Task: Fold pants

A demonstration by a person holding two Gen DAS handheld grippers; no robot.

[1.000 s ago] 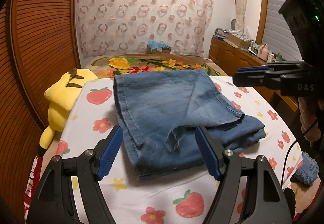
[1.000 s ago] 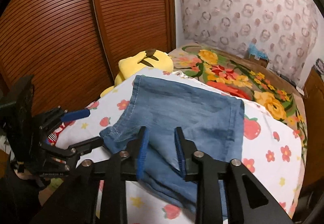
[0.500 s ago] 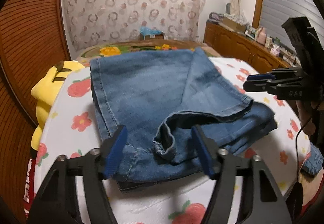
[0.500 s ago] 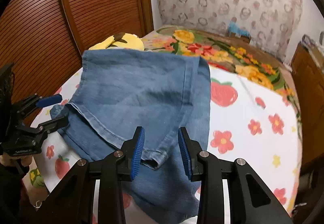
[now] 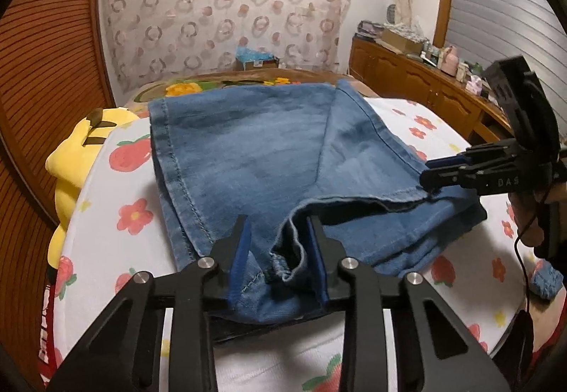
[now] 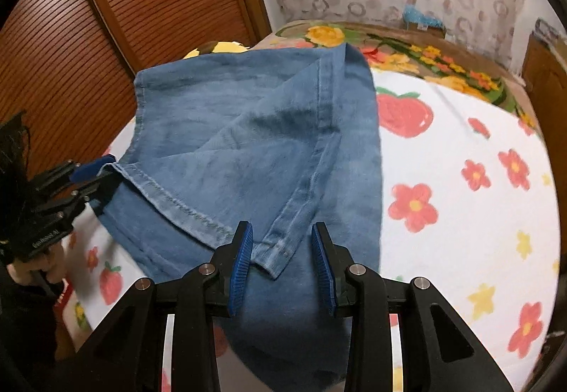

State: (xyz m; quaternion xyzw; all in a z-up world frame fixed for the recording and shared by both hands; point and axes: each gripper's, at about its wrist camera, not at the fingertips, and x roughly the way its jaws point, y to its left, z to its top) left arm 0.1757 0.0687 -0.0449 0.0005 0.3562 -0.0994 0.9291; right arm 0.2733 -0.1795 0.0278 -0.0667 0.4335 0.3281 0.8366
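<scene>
Blue denim pants (image 5: 255,158) lie partly folded on a white sheet with a strawberry and flower print; they also show in the right wrist view (image 6: 248,151). My left gripper (image 5: 280,250) is open, its blue pads on either side of a bunched hem corner at the near edge. My right gripper (image 6: 281,259) is open, straddling the other hem corner. In the left wrist view the right gripper (image 5: 439,172) sits at the hem's right end. In the right wrist view the left gripper (image 6: 88,175) sits at the hem's left end.
A yellow plush toy (image 5: 76,158) lies at the bed's left edge by a brown slatted door (image 6: 141,2). A floral blanket (image 6: 407,51) covers the far end of the bed. A wooden dresser (image 5: 418,73) with clutter stands at the right.
Both grippers have moved in toward the pants' hem, one at each corner. The left gripper's jaws have narrowed around the bunched corner. The right gripper's jaws have widened.
</scene>
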